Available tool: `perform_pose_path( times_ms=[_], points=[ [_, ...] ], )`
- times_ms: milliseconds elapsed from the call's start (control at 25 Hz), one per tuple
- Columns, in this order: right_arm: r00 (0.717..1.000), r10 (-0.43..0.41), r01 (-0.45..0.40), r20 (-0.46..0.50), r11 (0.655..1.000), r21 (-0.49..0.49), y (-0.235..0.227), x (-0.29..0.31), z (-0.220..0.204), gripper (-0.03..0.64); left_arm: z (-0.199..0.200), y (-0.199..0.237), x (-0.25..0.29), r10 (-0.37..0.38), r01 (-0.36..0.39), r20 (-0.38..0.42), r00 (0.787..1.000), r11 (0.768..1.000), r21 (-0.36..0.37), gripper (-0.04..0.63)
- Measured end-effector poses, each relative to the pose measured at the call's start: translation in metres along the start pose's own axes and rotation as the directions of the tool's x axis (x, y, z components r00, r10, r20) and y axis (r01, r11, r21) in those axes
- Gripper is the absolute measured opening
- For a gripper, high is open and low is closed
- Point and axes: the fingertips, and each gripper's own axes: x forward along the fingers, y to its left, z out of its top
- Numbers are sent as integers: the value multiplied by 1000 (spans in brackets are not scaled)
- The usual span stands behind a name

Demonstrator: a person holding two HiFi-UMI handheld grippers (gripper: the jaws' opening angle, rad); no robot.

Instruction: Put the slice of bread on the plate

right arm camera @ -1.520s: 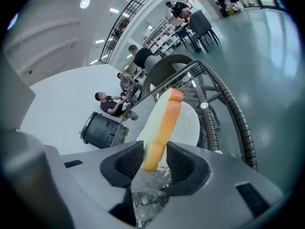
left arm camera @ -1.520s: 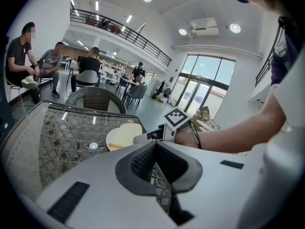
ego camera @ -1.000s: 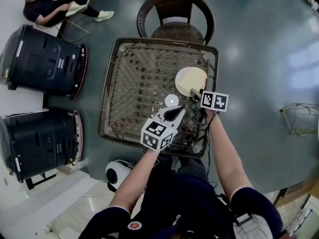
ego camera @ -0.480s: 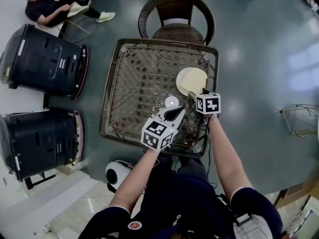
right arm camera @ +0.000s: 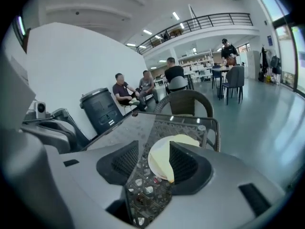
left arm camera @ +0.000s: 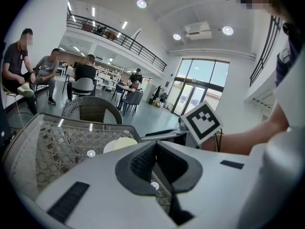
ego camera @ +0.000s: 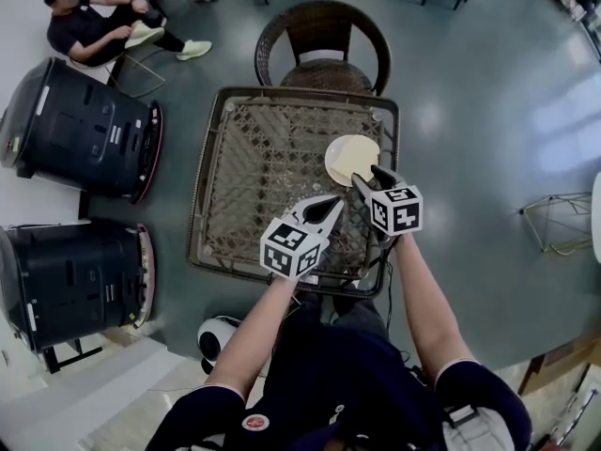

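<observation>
The pale yellow bread slice [ego camera: 362, 155] lies flat on the round white plate [ego camera: 335, 155], at the right side of the glass-topped wicker table [ego camera: 244, 158]. My right gripper [ego camera: 368, 177] hovers just short of the plate's near edge. Its jaws have just been closing but stand open with nothing between them. In the right gripper view the plate [right arm camera: 158, 163] and bread [right arm camera: 185, 140] show through the gap of that gripper [right arm camera: 150, 157]. My left gripper [ego camera: 329, 205] is raised over the table's near right part with its jaws together and empty. In the left gripper view [left arm camera: 155, 149] the bread [left arm camera: 127, 142] sits ahead.
A wicker chair [ego camera: 322, 28] stands at the table's far side. Two black drum-shaped machines [ego camera: 80, 125] [ego camera: 70, 275] stand to the left. People sit at the far left [ego camera: 94, 26]. A white round device [ego camera: 218, 338] sits on the floor near me, and a wire frame [ego camera: 554, 222] at the right.
My right gripper has lifted off the bread's near edge, rolled and pulled back a little. The left gripper rose slightly. The bread stays on the plate.
</observation>
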Motion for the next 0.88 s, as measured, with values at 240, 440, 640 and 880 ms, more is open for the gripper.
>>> perform_pose_path(
  times_ms=[240,440,640,880],
  points=[
    [990,37,-31,134,998,-49,34,-48,38,109,21,-20,-17,-40,39,36,999,998,46,6],
    [973,43,-28,228,997,-65,55,-85,63,43,37,-34,-36,-58,53,70,996,996,69,6],
    [947,54,-36,316,997,-62,73,-117,79,8,50,-45,-54,-78,71,110,991,995,67,6],
    [919,89,-65,384,995,-77,103,-147,92,8,67,-60,-72,-110,95,135,985,989,113,6]
  ],
)
